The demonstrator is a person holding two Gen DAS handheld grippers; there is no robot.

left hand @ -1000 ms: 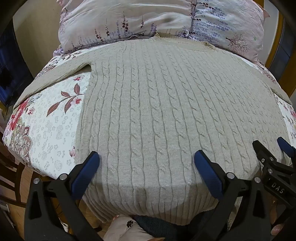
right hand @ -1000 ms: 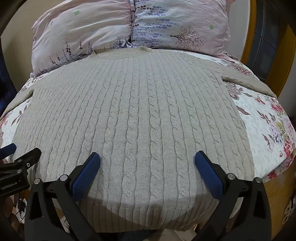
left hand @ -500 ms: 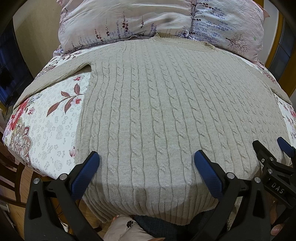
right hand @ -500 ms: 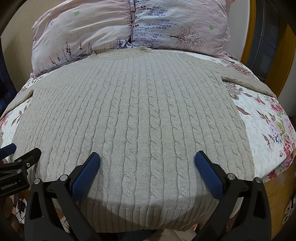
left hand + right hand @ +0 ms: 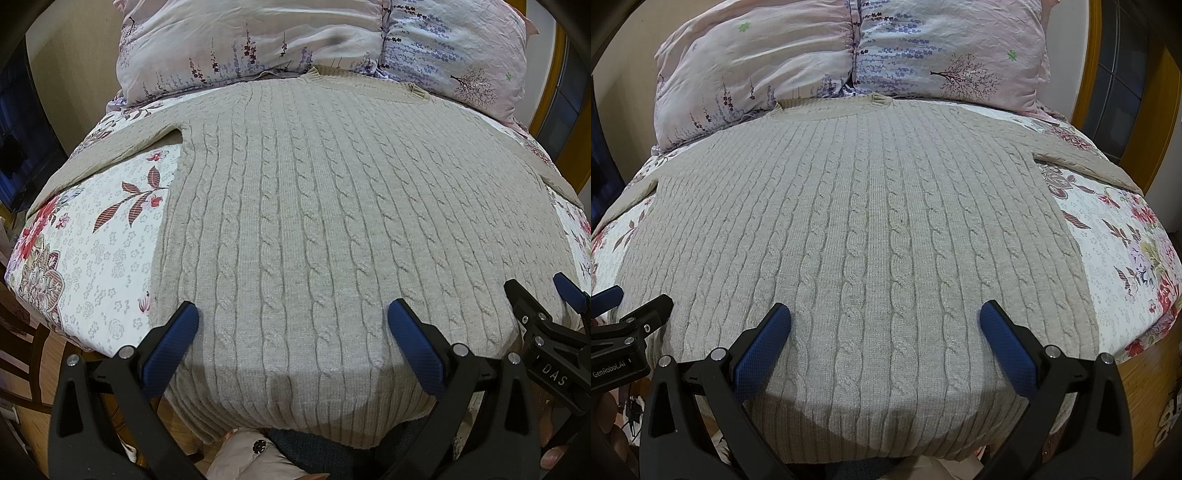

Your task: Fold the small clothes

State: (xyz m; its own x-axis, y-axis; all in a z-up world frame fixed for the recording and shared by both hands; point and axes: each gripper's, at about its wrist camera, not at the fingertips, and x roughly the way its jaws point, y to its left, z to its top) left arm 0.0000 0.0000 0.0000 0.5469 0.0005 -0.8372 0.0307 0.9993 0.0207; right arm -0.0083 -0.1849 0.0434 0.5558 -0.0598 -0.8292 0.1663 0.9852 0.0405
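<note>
- The left hand-held gripper (image 5: 290,317) hovers over the near hem of the sweater (image 5: 332,221) with its blue pads (image 5: 170,343) spread wide and nothing between them, so it is open and not yet gripping.
- The right hand-held gripper (image 5: 884,319) sits in a matching pose over the hem on the other side, jaws equally wide apart and empty; it also shows at the right edge of the left wrist view, close alongside.
- Both hang side by side near the hem, probably because that edge is the natural place to pick up for a first fold toward the collar.
- The sweater, a beige cable knit, lies flat and face up on the bed (image 5: 92,240), collar (image 5: 875,99) at the far end touching the pillows (image 5: 849,48), hem draped slightly over the near edge.
- Each sleeve (image 5: 122,147) runs out sideways and down over the floral bedsheet, left spread so it can be folded in.
- By my reading no fold has been made: the body is smooth and fully open.
- Thick knit should hold a crease poorly and may slide if pinched in only a thin layer.
</note>
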